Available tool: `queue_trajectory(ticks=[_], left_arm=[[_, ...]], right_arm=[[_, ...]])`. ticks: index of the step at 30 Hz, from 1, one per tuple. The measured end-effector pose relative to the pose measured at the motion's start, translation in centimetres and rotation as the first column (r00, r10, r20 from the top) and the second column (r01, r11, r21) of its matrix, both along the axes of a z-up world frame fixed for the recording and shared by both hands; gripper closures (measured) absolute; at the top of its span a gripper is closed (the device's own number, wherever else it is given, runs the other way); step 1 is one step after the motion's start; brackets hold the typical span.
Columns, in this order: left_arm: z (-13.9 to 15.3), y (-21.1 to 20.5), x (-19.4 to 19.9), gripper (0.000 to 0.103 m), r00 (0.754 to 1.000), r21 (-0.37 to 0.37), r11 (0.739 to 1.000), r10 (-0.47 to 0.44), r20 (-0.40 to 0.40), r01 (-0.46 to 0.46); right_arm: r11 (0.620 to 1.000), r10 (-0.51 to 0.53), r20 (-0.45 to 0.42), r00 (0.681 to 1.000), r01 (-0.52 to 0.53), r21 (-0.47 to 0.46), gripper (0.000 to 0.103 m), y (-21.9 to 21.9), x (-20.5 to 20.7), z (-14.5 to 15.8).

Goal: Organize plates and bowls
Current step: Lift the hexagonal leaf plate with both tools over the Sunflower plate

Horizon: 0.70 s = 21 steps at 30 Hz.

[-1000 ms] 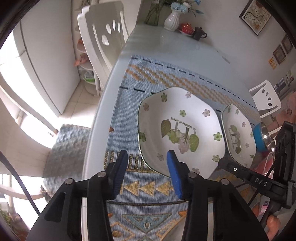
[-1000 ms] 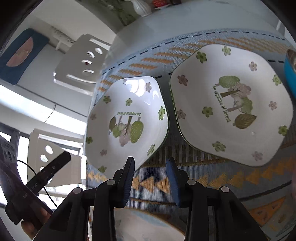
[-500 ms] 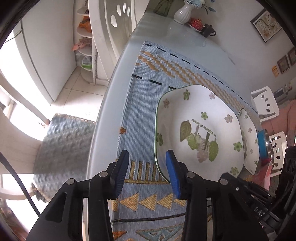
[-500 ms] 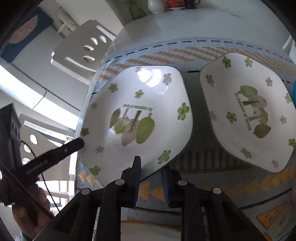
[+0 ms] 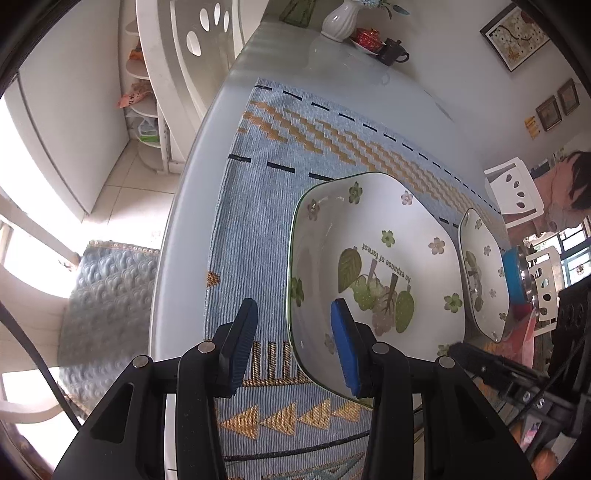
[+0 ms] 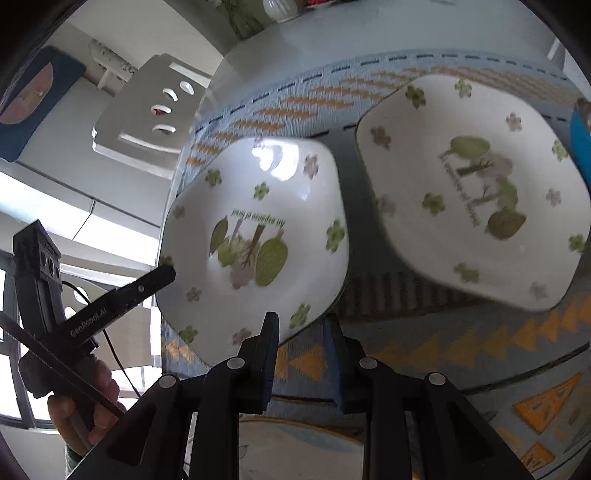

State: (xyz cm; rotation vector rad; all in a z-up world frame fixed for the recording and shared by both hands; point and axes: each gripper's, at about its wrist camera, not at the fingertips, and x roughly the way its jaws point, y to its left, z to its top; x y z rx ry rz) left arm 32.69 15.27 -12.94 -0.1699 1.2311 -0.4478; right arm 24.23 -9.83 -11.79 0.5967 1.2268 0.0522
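Two white hexagonal plates with green leaf and flower print lie on a blue woven runner. The near plate (image 5: 376, 273) (image 6: 255, 236) is tilted, its near edge lifted. My right gripper (image 6: 301, 332) is shut on that plate's near rim. My left gripper (image 5: 291, 332) is open, its jaws straddling the plate's left rim: one finger (image 5: 240, 343) outside, the other over the plate's inside. The second plate (image 6: 476, 188) (image 5: 480, 273) lies flat to the right.
The runner (image 5: 258, 192) covers a white table whose left edge (image 5: 173, 236) drops to the floor. A white chair (image 5: 192, 55) stands at the far left. A vase (image 5: 338, 18) and teapot stand at the far end. A blue bowl (image 5: 513, 273) sits beyond the second plate.
My right gripper closed on the near plate's rim and tilted it up. My left gripper moved right, so its jaws now straddle the plate's left rim.
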Motion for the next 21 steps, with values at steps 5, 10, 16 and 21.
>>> queue_trajectory(ticks=[5, 10, 16, 21], left_arm=[[-0.3, -0.3, 0.2, 0.066, 1.000, -0.006, 1.000, -0.024, 0.002, 0.024], [-1.1, -0.8, 0.7, 0.077, 0.999, -0.052, 0.998, -0.044, -0.016, 0.043], [-0.3, -1.0, 0.4, 0.079, 0.998, -0.037, 0.998, -0.053, 0.041, 0.054], [1.1, -0.5, -0.6, 0.079, 0.994, -0.035, 0.996, -0.074, 0.081, 0.077]], right_arm=[[0.996, -0.052, -0.004, 0.999, 0.052, 0.075, 0.078, -1.4, 1.4, -1.9], [0.998, -0.050, 0.037, 0.998, 0.049, 0.035, 0.079, -0.9, 2.1, -2.3], [0.997, 0.057, 0.078, 0.995, -0.053, -0.053, 0.080, 0.6, 2.2, -1.8], [0.998, 0.057, 0.114, 0.992, -0.055, -0.025, 0.079, 0.1, 2.0, -0.7]])
